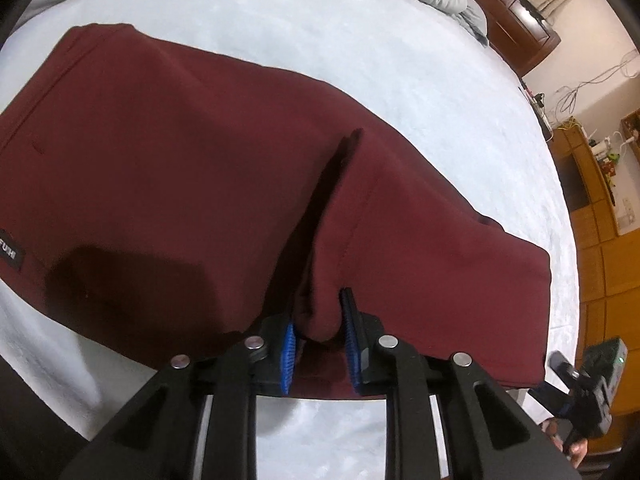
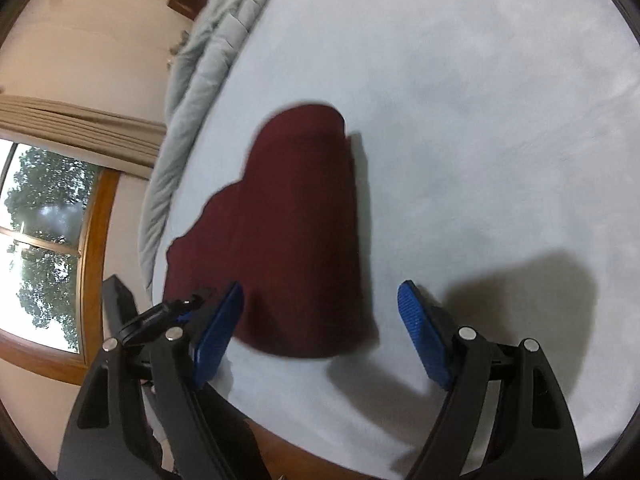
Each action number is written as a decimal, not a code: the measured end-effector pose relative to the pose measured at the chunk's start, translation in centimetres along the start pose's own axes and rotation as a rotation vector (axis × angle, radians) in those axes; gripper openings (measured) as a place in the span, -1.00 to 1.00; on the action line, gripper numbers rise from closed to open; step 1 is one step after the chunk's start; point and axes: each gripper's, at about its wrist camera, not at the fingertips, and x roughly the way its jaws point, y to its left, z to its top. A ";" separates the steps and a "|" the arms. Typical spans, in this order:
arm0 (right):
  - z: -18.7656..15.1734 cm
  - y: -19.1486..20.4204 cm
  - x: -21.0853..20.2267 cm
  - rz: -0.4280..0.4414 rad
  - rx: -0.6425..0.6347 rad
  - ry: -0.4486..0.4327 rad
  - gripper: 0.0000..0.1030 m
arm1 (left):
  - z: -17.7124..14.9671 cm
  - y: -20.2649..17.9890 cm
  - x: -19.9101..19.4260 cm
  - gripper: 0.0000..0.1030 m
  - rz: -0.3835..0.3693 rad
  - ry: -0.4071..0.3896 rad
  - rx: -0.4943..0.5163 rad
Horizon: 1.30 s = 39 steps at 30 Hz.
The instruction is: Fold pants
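The maroon pants lie flat on the pale bedsheet, with stitched seams and a black label. The left tongs pinch a raised fold at the near edge. The right tongs stand wide open, empty, just above the pants' near end

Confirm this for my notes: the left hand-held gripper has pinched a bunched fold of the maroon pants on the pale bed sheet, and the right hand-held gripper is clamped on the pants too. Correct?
Not quite. The right hand-held gripper is open, its blue pads spread with nothing pressed between them, as the right wrist view shows. The rest stands: the left hand-held gripper pinches a bunched fold of the maroon pants on the pale bed sheet.
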 end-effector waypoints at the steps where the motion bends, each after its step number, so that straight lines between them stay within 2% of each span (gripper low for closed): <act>1: 0.0 -0.2 0.5 0.006 0.005 0.016 0.54 | 0.0 0.1 0.0 -0.57 -0.004 0.002 -0.006; 3: -0.1 -0.7 1.7 0.050 0.025 0.046 0.49 | 0.1 0.4 0.0 -0.57 -0.011 0.004 -0.009; 4: -0.1 -0.7 2.3 0.091 0.029 0.062 0.26 | 0.1 0.5 -0.1 -0.56 -0.010 0.004 -0.006; 5: -0.2 -0.8 2.7 0.123 0.044 0.083 0.18 | 0.1 0.6 -0.1 -0.56 -0.007 0.003 -0.002; 6: -0.2 -0.8 2.8 0.114 0.050 0.085 0.09 | 0.0 0.8 -0.1 -0.56 0.000 0.002 0.004; 8: -0.2 -0.2 2.3 0.120 0.017 0.091 -0.28 | -0.1 0.9 -0.4 -0.55 0.005 0.002 0.008; 10: -0.1 0.8 0.7 0.166 0.006 0.080 -0.36 | -0.2 1.0 -0.7 -0.55 -0.011 0.008 0.006; 11: -0.1 1.8 -0.5 0.163 -0.034 0.052 -0.38 | -0.4 0.7 -0.7 -0.55 -0.029 0.019 0.012; 13: -0.4 2.3 -1.2 0.102 -0.048 0.045 -0.40 | -0.5 0.2 -0.3 -0.50 -0.014 0.022 0.032; 16: -0.9 -0.3 1.7 -0.060 0.033 0.117 -0.39 | -0.8 0.1 0.6 -0.43 0.013 0.014 0.046; 19: -1.0 -1.8 2.1 0.003 0.099 0.110 -0.33 | -0.7 0.0 0.4 -0.41 0.015 0.017 0.061; 21: -0.7 -0.8 1.5 -0.016 0.050 0.105 -0.21 | -0.5 -0.1 -0.1 -0.35 0.013 0.021 0.062; 22: -0.6 -0.1 0.9 -0.032 0.025 0.089 -0.08 | -0.4 0.0 -0.6 -0.27 0.015 0.020 0.052; 23: -0.3 0.7 -0.1 -0.057 0.002 0.063 -0.08 | -0.3 -0.1 -1.1 -0.27 0.023 0.010 0.043; 26: 0.1 2.9 -2.3 -0.156 -0.094 0.002 -0.08 | 0.2 -1.1 -4.5 -0.21 0.062 -0.111 0.084; 29: 0.6 6.1 -3.1 -0.160 -0.204 -0.034 -0.08 | 0.7 -3.2 -6.0 -0.08 0.016 -0.152 0.143; 31: 1.4 7.6 -2.4 -0.164 -0.245 -0.045 -0.14 | 1.2 -5.0 -5.4 -0.03 -0.048 -0.122 0.158; 34: 2.6 8.3 -0.6 -0.204 -0.254 -0.021 -0.20 | 1.9 -6.8 -2.7 -0.03 -0.027 -0.071 0.202; 38: 3.4 6.7 2.2 -0.297 -0.233 0.044 -0.29 | 2.1 -6.1 1.1 -0.06 0.021 0.023 0.188; 39: 3.4 6.3 2.7 -0.306 -0.220 0.053 -0.32 | 2.1 -5.9 1.5 -0.06 0.016 0.024 0.192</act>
